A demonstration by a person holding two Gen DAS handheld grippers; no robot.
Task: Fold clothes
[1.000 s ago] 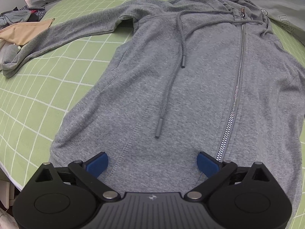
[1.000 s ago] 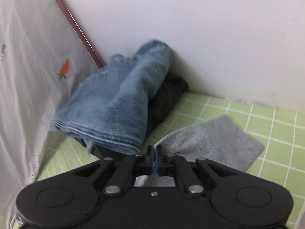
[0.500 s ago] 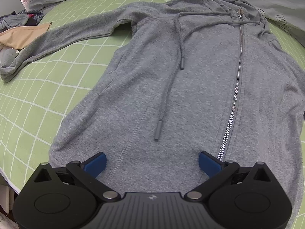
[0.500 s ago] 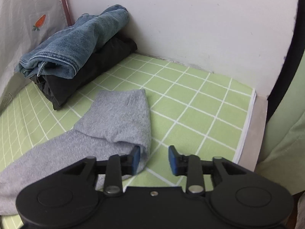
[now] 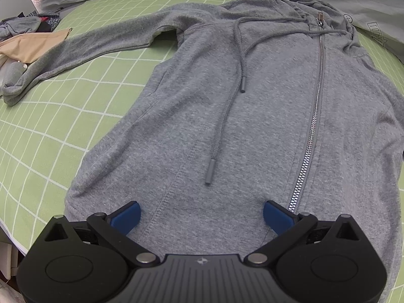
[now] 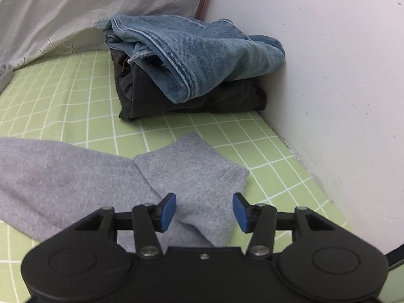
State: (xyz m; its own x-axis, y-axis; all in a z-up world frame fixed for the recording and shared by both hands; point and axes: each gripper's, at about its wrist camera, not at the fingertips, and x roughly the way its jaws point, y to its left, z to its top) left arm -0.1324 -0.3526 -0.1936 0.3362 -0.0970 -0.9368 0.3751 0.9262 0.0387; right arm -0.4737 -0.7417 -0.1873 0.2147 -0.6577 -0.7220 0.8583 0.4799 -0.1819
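A grey zip hoodie (image 5: pixel 252 116) lies flat, front up, on the green checked sheet (image 5: pixel 50 116), its zipper (image 5: pixel 313 123) closed and two drawstrings lying loose on the chest. Its one sleeve (image 5: pixel 83 48) stretches out to the left. My left gripper (image 5: pixel 200 214) hovers open over the hem, with nothing between its blue pads. In the right wrist view the other sleeve (image 6: pixel 75 184) lies across the sheet, its cuff (image 6: pixel 199 171) just ahead of my right gripper (image 6: pixel 204 212), which stands open above it.
Folded blue jeans (image 6: pixel 197 50) sit on a folded black garment (image 6: pixel 192 98) in the corner by the white wall (image 6: pixel 328 63). A grey cover (image 6: pixel 63 12) with a carrot print lies behind. A beige cloth (image 5: pixel 30 45) and other clothes are piled at far left.
My right gripper was shut on the sleeve cuff, then opened and let it go; its view swung round and the cuff now lies on the sheet. The left gripper drifted slightly.
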